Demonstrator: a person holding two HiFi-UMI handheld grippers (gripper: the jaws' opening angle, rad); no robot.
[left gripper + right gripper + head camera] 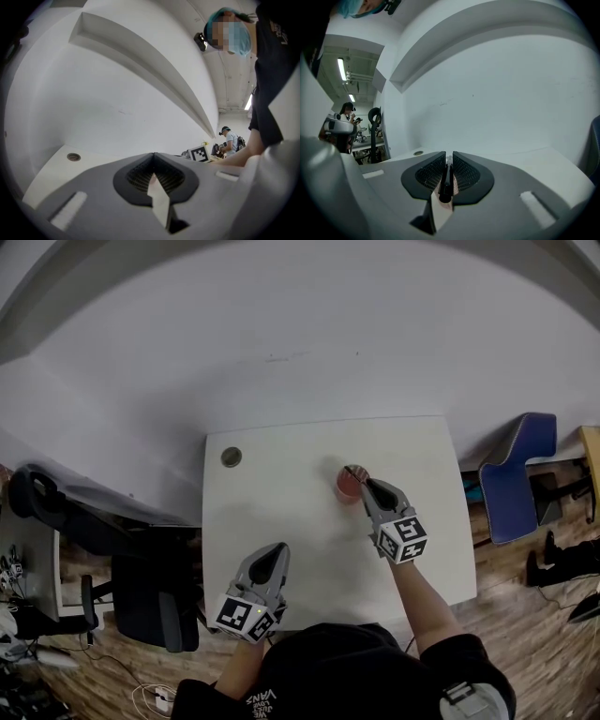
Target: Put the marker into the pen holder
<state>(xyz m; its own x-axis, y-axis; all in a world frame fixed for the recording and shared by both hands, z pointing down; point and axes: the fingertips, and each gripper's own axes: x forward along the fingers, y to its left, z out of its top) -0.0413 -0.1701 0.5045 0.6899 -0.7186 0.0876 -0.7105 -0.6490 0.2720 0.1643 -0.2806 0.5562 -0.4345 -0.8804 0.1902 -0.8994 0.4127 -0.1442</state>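
Note:
A red pen holder (347,486) stands on the white table (281,512), right of its middle. My right gripper (365,483) hovers at the holder's right rim, shut on a dark marker (354,472) whose end is over the holder's mouth. In the right gripper view the black marker (445,180) is pinched between the ribbed pads (465,173), and a reddish patch of the holder (439,209) shows below it. My left gripper (274,554) rests near the table's front edge, its jaws shut with nothing between them (153,158).
A round cable hole (231,457) sits at the table's far left corner. A black office chair (141,592) stands left of the table and a blue chair (514,474) to its right. Behind the table is a white wall. Other people work in the distance.

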